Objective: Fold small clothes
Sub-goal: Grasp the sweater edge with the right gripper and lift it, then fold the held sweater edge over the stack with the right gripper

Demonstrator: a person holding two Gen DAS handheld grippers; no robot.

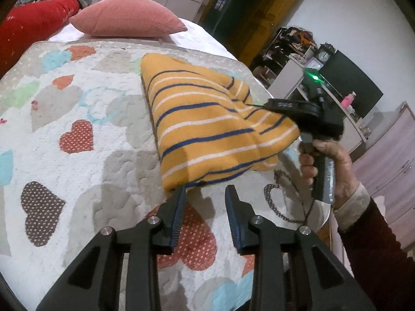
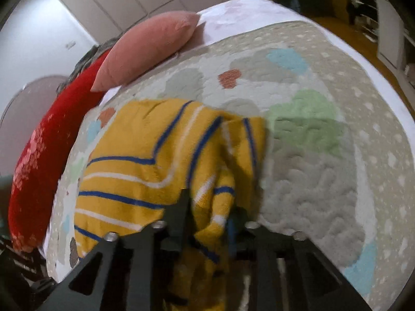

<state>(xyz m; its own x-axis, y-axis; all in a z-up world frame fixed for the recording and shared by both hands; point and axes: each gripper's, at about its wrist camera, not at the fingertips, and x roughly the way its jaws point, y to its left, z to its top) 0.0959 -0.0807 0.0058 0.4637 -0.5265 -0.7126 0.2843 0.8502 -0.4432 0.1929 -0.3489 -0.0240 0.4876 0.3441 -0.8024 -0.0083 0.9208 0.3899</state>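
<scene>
- Mustard-yellow knit garment with blue and white stripes [image 1: 207, 119] lies on the heart-patterned quilted bed [image 1: 77, 129], mid-fold.
- Right tongs [image 2: 207, 207] grip its bunched edge.
- Left tongs [image 1: 206, 194] gape, empty, at the near hem.
- Next, probably: carry the edge across.

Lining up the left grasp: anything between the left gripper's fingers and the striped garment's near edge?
Nothing: the left gripper is open at the striped garment's near edge, over bare quilt, per the left wrist view.

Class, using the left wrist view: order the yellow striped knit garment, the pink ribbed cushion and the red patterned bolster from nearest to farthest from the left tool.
1. Yellow striped knit garment: just ahead of the open left tool, right of centre.
2. Pink ribbed cushion: beyond the garment, at the bed's far end.
3. Red patterned bolster: far left corner, partly behind the cushion.
</scene>
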